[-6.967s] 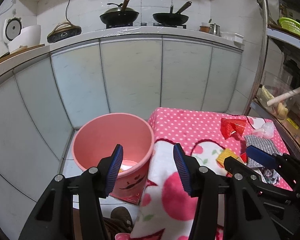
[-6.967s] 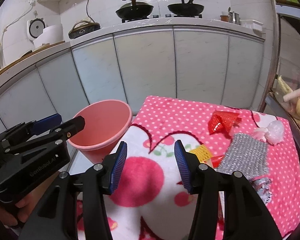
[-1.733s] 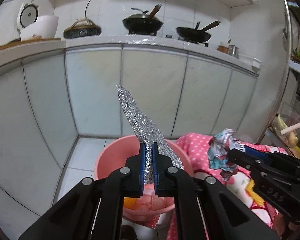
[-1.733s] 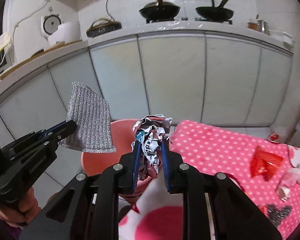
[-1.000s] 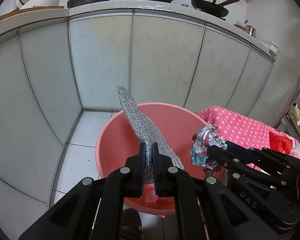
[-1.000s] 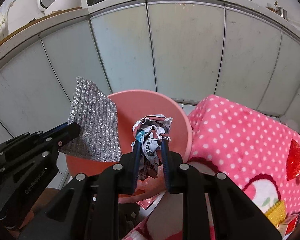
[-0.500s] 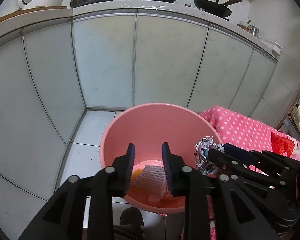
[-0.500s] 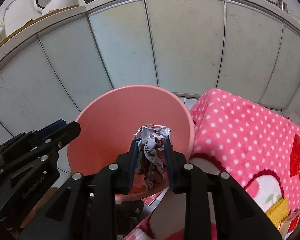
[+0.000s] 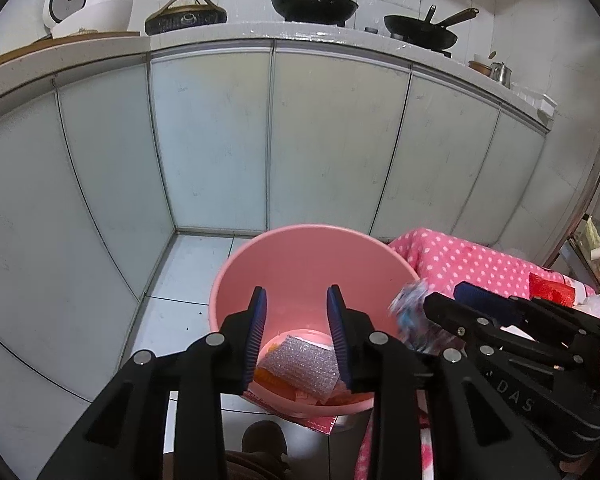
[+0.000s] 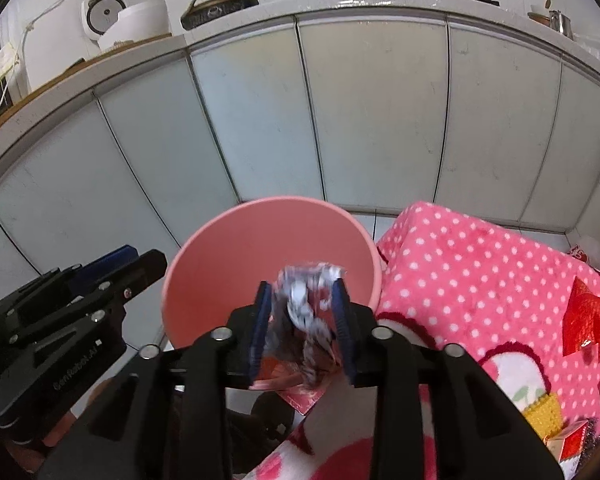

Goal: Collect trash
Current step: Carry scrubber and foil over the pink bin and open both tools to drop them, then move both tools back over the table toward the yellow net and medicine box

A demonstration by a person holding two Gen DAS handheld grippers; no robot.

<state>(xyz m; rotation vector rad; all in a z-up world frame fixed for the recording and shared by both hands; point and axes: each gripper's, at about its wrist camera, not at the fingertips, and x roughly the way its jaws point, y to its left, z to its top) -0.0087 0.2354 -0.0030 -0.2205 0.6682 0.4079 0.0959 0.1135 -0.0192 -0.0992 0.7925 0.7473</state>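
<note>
A small tiled kitchen, pale cabinet doors curving round us, a pink polka-dot cloth over the tabletop (image 10: 480, 264) at right. Nearest the lens, our left tool (image 9: 296, 336) stands with its blue pads apart and nothing between them, held over the mouth of the pink bucket (image 9: 236, 280). Below it, on the bucket's floor, lies a silver mesh scouring cloth (image 9: 300, 368) among orange scraps. Our right tool (image 10: 302, 328) has its fingers spread too, and the crumpled wrapper ball (image 10: 304, 316) sits blurred between them, apparently loose and dropping; we judge it released, not gripped. The ball hangs just inside the bucket's near rim, so straight down is the way in, and the right tool is the nearer one. On the cloth beyond, more trash waits well apart from both tools: a red foil wrapper (image 10: 588, 316), a yellow piece (image 10: 544, 416) and a small box at the frame's edge. We read "DAS" on the right tool's body and "GenRobot.AI" on the left's. Farthest back, a white rice cooker (image 9: 88, 12), a lidded pot and two woks (image 9: 316, 0) line the counter.
</note>
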